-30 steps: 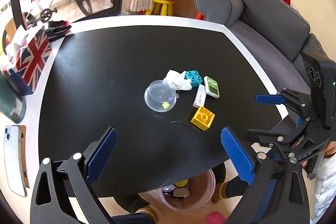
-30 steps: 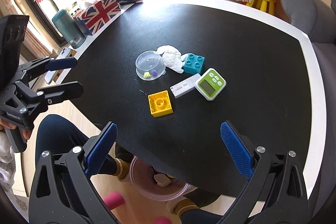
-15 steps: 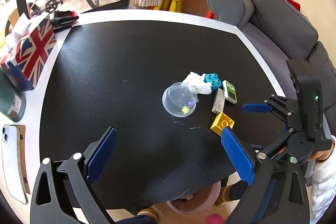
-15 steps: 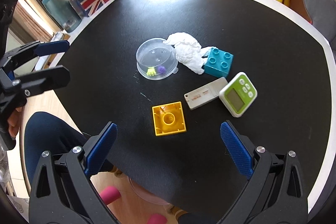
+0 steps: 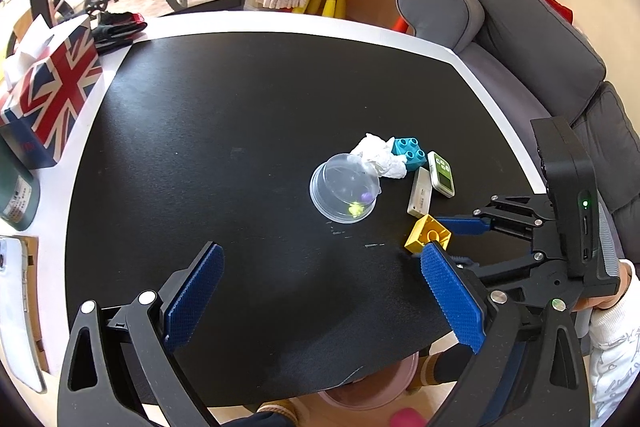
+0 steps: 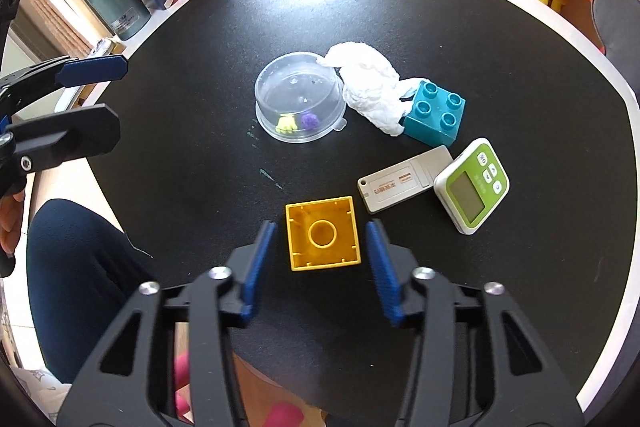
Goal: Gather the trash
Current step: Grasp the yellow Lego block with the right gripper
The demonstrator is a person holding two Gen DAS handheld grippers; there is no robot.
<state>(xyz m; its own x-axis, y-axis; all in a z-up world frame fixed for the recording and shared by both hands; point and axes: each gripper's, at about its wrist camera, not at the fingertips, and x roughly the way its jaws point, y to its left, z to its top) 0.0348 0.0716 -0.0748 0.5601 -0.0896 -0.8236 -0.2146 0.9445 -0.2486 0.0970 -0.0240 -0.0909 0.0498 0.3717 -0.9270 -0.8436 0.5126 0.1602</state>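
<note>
Finish closing right gripper [image 6: 322,247], just narrowed to slim gaps about block [image 6: 322,233], which lies near cup [image 6: 300,103], on its near side. Press flat sides squarely, then lift straight. Keep left gripper [image 5: 320,255] wide, clear.

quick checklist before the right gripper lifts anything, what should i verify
1. Yellow block sits between the right gripper jaws, which have just been closing: ok.
2. Pads pressing the block: not ok, slim gaps show on both sides.
3. Block counts as trash: cannot tell; the tissue looks likelier.
4. Left gripper open and clear of the items: ok.
5. Bin in view below: ok, partly hidden.
</note>
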